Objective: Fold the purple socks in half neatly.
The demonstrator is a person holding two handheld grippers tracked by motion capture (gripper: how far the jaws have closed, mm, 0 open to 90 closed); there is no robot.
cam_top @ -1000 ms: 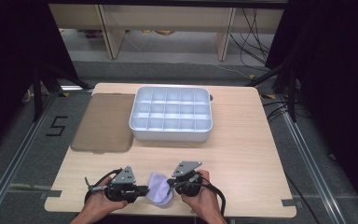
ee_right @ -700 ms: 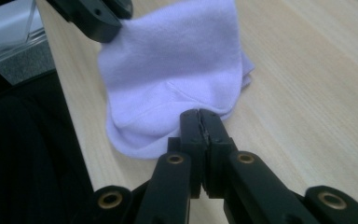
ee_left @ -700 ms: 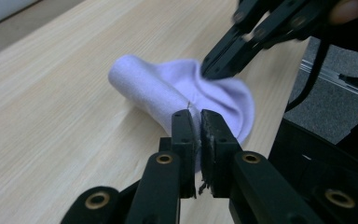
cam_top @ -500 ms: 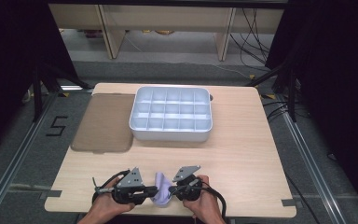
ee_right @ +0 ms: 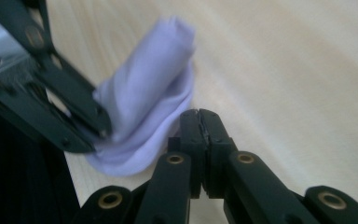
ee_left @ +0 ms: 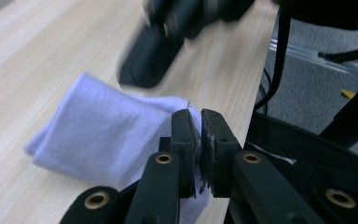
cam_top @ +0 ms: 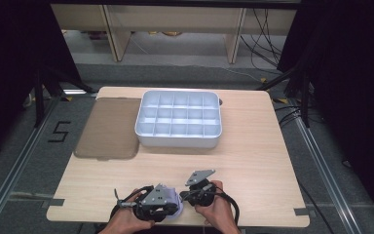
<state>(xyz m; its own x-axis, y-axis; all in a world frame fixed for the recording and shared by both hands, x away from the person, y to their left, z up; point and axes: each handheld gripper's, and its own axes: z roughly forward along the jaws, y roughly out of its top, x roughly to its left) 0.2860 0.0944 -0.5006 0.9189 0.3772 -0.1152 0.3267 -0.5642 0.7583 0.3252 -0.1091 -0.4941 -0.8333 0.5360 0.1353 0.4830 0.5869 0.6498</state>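
A pale lavender folded cloth (cam_top: pixel 177 208) (ee_left: pixel 98 135) (ee_right: pixel 144 107) lies at the table's front edge between my two grippers. My left gripper (cam_top: pixel 174 210) (ee_left: pixel 200 114) is shut, and a sliver of the cloth's fabric is pinched between its jaws. Facing it from the right, my right gripper (cam_top: pixel 185 197) (ee_right: pixel 199 113) has its jaws shut tight together at the cloth's edge; I see no fabric between them. Each gripper view has the other gripper close by, touching the cloth. A person's hands hold both grippers at the bottom of the high view.
A white tray (cam_top: pixel 177 142) divided into several compartments stands at the middle back of the wooden table (cam_top: pixel 253 161). A brown flat mat (cam_top: pixel 109 127) lies to its left. Beyond the table's edges is grey floor with cables.
My left gripper has slid to the right toward the right gripper. The cloth between them has bunched into a smaller fold. The right gripper has stayed about where it was.
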